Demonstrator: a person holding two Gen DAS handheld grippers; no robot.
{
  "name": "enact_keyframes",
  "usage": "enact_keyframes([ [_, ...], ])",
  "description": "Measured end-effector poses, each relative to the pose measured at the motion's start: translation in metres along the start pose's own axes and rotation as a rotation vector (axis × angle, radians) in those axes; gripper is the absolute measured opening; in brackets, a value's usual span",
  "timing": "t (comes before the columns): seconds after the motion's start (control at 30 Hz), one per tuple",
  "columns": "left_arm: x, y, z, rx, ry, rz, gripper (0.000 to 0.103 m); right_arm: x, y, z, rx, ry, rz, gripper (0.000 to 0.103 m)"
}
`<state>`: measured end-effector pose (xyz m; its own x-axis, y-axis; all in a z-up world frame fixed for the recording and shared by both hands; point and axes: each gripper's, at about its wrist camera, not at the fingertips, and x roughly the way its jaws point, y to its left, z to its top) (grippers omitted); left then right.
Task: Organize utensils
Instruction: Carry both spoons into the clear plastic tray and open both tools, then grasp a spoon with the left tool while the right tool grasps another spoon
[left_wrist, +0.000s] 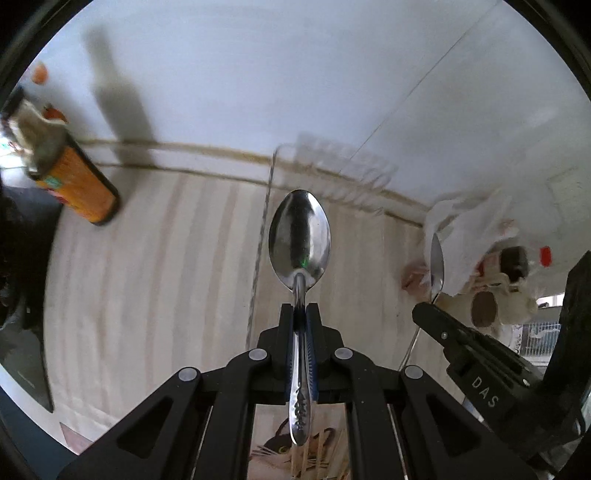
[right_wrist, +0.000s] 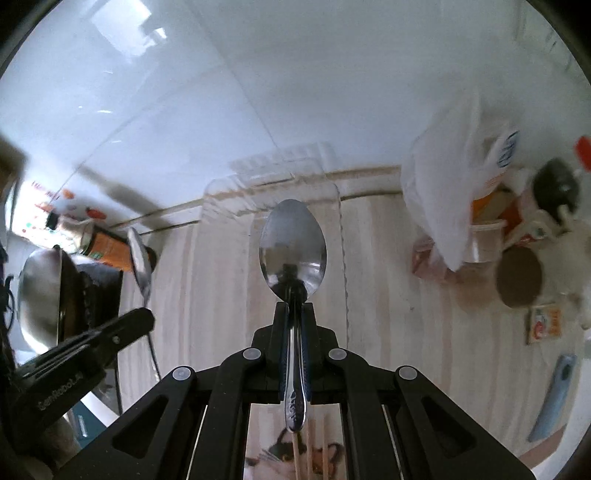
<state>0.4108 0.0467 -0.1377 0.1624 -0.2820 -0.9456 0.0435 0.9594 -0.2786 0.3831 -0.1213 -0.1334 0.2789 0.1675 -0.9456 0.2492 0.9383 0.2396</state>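
My left gripper (left_wrist: 300, 308) is shut on the handle of a steel spoon (left_wrist: 300, 236), bowl up and forward, held above the striped wooden counter. My right gripper (right_wrist: 294, 306) is shut on a second steel spoon (right_wrist: 293, 251) in the same way. Each gripper shows in the other's view: the right one (left_wrist: 430, 304) with its spoon (left_wrist: 437, 266) at the right, the left one (right_wrist: 142, 317) with its spoon (right_wrist: 139, 258) at the left. A clear plastic organizer tray (right_wrist: 273, 173) lies ahead by the wall; it also shows blurred in the left wrist view (left_wrist: 343, 162). Wooden chopsticks (right_wrist: 306, 454) lie below.
An orange bottle (left_wrist: 79, 181) lies at the left near a steel bowl (right_wrist: 38, 291) on a dark stand. A white plastic bag (right_wrist: 447, 192), cups and packets crowd the right. A light blue tool (right_wrist: 552, 398) lies at the right. A white tiled wall (left_wrist: 258, 74) stands behind.
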Motion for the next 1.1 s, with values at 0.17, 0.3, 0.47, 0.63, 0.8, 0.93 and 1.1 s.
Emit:
enact_keyframes([
  [0.17,0.027,0.001,0.01,-0.014,0.077,-0.005,0.005,0.042,-0.008,0.01,0.0,0.071,-0.018,0.007],
  [0.3,0.022,0.003,0.007,-0.006,0.065,-0.001,0.007,0.057,-0.015,0.009,-0.005,0.13,-0.015,0.01],
  [0.47,0.0,0.004,-0.002,0.04,-0.033,0.117,0.04,0.041,-0.017,0.003,-0.007,0.111,-0.032,0.031],
  [0.63,-0.031,0.008,-0.031,0.069,-0.167,0.209,0.07,0.007,-0.027,-0.014,0.0,0.044,-0.064,0.045],
  [0.8,-0.045,0.009,-0.068,0.098,-0.267,0.241,0.103,-0.034,-0.048,-0.047,0.017,-0.058,-0.102,0.066],
  [0.93,-0.031,0.002,-0.097,0.146,-0.252,0.274,0.103,-0.058,-0.078,-0.083,0.042,-0.128,-0.148,0.069],
  [1.1,0.015,-0.01,-0.139,0.182,-0.127,0.279,0.103,-0.058,-0.133,-0.128,0.125,-0.075,-0.181,0.069],
])
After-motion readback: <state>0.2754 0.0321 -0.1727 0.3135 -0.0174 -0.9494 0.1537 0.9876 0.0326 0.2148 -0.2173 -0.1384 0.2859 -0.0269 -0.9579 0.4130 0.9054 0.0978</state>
